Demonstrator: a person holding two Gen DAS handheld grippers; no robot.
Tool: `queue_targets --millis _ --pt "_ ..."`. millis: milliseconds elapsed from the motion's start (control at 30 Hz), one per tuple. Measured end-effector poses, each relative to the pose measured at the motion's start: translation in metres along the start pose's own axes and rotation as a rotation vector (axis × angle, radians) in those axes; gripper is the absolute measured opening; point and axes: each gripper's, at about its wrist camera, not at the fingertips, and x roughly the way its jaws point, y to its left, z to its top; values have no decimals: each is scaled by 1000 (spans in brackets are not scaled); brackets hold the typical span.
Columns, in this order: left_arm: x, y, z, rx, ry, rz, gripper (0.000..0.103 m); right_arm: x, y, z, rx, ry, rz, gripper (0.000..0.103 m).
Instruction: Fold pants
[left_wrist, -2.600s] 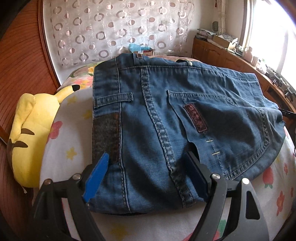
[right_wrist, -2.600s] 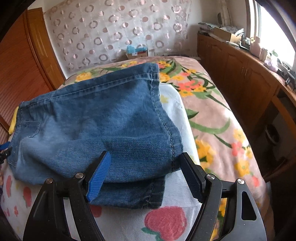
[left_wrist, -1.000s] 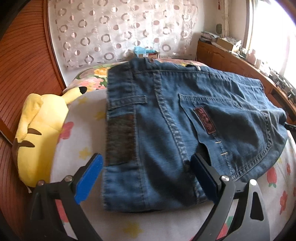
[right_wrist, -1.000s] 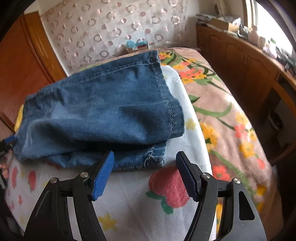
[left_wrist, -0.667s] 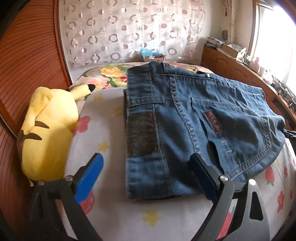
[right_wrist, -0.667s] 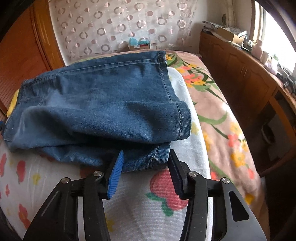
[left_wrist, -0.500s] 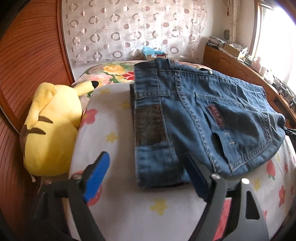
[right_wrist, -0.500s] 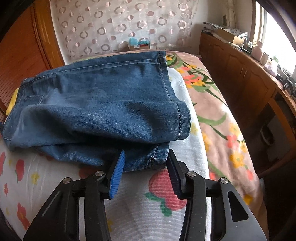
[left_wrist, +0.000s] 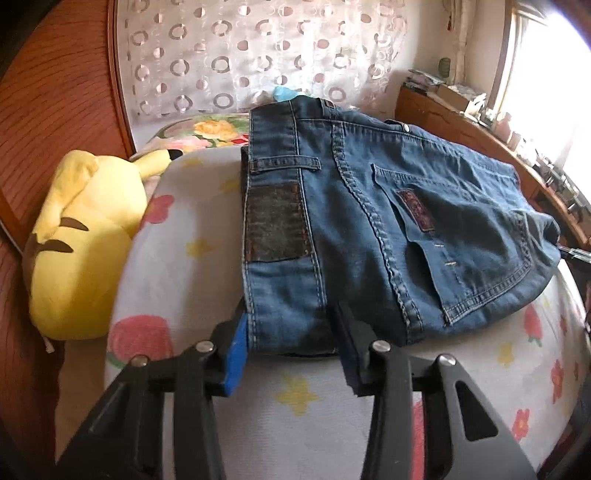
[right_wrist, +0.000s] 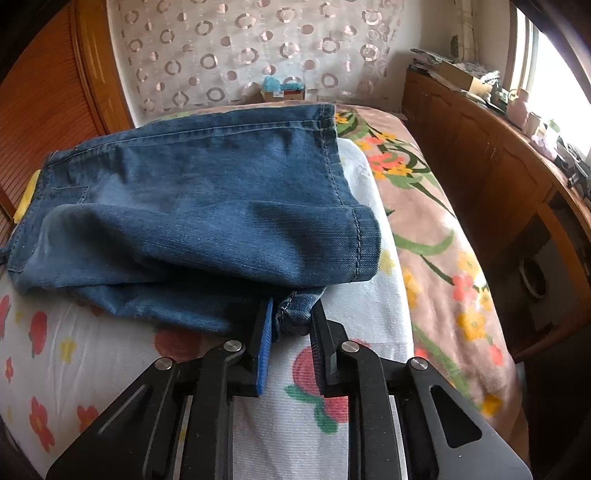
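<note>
Jeans (left_wrist: 373, 236) lie half-folded on the bed (right_wrist: 436, 236): right gripper (right_wrist: 291, 332) fingers pinch the hem, left gripper (left_wrist: 291, 350) fingers straddle the waistband, half-open, so lifting both ends together comes next.

No words or numbers can be read anywhere. The dark patch (left_wrist: 276, 222) on the jeans (left_wrist: 369, 229) is too blurry to read.

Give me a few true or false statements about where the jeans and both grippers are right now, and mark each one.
1. The jeans lie folded on the bed. True.
2. The right gripper hangs far from the denim. False: its fingers close on the hem corner.
3. A yellow plush toy lies beside the jeans. True.
4. The left gripper grips the plush toy. False: it straddles the jeans' near edge.
</note>
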Motion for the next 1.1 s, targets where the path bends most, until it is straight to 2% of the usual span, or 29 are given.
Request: queue_targets --millis 33,67,167,267,367,467,567,733,867,1100 --pt "-3 -3 0 13 -6 7 32 -1 1 0 0 -5 2 15" --pt "-5 -5 1 22 -14 6 21 -2 2 0 2 -11 5 15" --pt "-18 -13 4 49 -40 10 10 -10 -1 1 16 -39 16 14" --pt "-30 -23 8 101 -50 40 8 -23 -3 4 17 -70 15 14" --pt "-47 -25 13 107 -81 52 2 -38 -3 9 13 -104 4 13" --pt "-66 -20 19 95 -118 50 1 -51 -2 14 5 -129 0 12" --pt "-75 -21 19 113 -121 48 1 -65 2 18 -15 -151 -1 12" --pt "-64 -20 16 116 -97 58 1 -66 7 23 -50 -150 -27 12" --pt "-71 -17 18 87 -138 60 0 -66 7 27 -50 -160 -29 12" --pt "-94 -20 26 99 -195 65 0 -84 13 37 -64 -213 -31 11"
